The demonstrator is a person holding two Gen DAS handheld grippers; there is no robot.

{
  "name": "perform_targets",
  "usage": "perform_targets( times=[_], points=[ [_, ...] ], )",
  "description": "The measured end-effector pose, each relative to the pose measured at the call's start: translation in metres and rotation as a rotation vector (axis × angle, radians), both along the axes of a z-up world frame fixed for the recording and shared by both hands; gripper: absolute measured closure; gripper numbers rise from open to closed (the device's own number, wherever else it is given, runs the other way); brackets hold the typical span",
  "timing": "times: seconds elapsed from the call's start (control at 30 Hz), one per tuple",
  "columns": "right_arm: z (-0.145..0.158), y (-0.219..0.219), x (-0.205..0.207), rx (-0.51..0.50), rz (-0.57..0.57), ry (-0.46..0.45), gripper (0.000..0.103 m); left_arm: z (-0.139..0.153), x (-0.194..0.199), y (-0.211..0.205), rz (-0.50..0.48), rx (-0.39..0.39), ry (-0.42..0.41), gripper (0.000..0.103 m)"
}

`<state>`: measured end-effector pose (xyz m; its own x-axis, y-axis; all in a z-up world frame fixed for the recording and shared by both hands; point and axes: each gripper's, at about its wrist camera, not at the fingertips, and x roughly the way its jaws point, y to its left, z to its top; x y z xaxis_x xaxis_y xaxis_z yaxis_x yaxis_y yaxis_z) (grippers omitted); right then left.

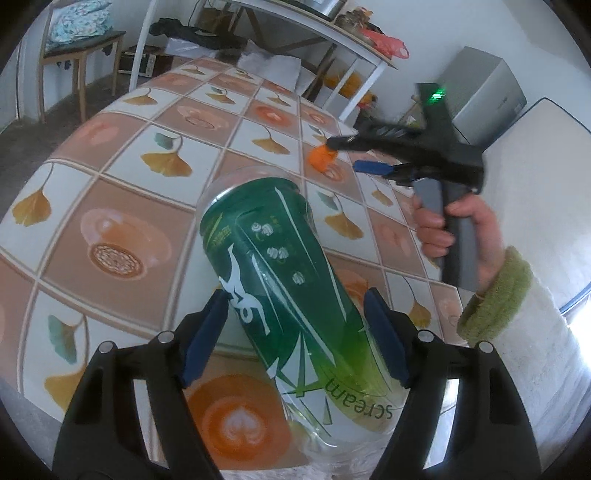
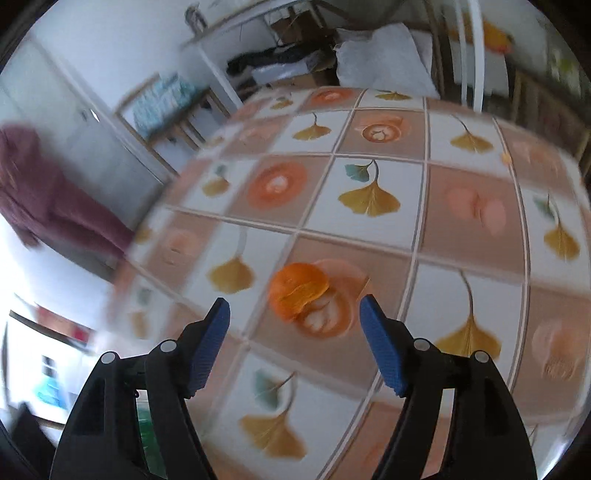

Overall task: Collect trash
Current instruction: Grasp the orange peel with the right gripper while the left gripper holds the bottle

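Note:
My left gripper (image 1: 295, 325) is shut on a green plastic cup with a clear domed lid (image 1: 280, 266), held tilted above the patterned table (image 1: 122, 147). An orange peel (image 2: 297, 291) lies on the table, just ahead of my right gripper (image 2: 293, 314), which is open and empty above it. In the left wrist view the right gripper (image 1: 341, 153) shows at the right, its fingers (image 1: 369, 166) apart beside the orange peel (image 1: 321, 157).
A wooden chair (image 1: 74, 48) stands at the far left. A white shelf table with bags (image 1: 332, 33) stands behind the table. A grey cabinet (image 1: 487, 88) and a white mattress-like surface (image 1: 546, 166) are on the right. A maroon cloth (image 2: 40, 199) hangs on the left.

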<state>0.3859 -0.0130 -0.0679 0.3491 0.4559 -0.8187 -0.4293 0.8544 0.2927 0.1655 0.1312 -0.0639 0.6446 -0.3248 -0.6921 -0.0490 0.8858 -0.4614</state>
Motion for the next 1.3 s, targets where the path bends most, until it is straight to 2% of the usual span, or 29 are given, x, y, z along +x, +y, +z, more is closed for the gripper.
perform_targets(
  times=[0.13, 0.23, 0.3, 0.47, 0.73, 0.93, 1.17, 1.3],
  points=[
    [-0.009, 0.016, 0.004, -0.084, 0.019, -0.053, 0.033, 0.0, 0.0, 0.002, -0.001, 0.001, -0.006, 0.032],
    [-0.009, 0.022, 0.003, -0.126, 0.022, -0.087, 0.048, 0.001, 0.0, 0.001, 0.001, 0.005, -0.009, 0.032],
    [-0.008, 0.025, -0.001, -0.156, 0.027, -0.102, 0.064, 0.001, 0.0, 0.0, 0.002, 0.007, -0.009, 0.032],
    [-0.001, 0.016, -0.012, -0.142, 0.023, -0.104, 0.081, 0.002, -0.002, -0.003, 0.007, 0.021, -0.009, 0.032],
    [0.018, -0.031, -0.05, -0.03, -0.019, -0.062, 0.085, 0.004, -0.006, -0.015, -0.019, 0.041, -0.009, 0.032],
    [0.029, -0.088, -0.118, 0.056, -0.045, -0.016, 0.085, 0.005, -0.011, -0.029, -0.06, 0.034, 0.01, 0.034],
    [0.017, -0.123, -0.183, -0.026, -0.083, -0.041, 0.085, 0.011, -0.015, -0.044, -0.088, 0.096, 0.051, 0.033],
    [0.006, -0.125, -0.204, -0.092, -0.086, -0.077, 0.084, 0.012, -0.023, -0.052, -0.112, 0.153, 0.082, 0.027]
  ],
)
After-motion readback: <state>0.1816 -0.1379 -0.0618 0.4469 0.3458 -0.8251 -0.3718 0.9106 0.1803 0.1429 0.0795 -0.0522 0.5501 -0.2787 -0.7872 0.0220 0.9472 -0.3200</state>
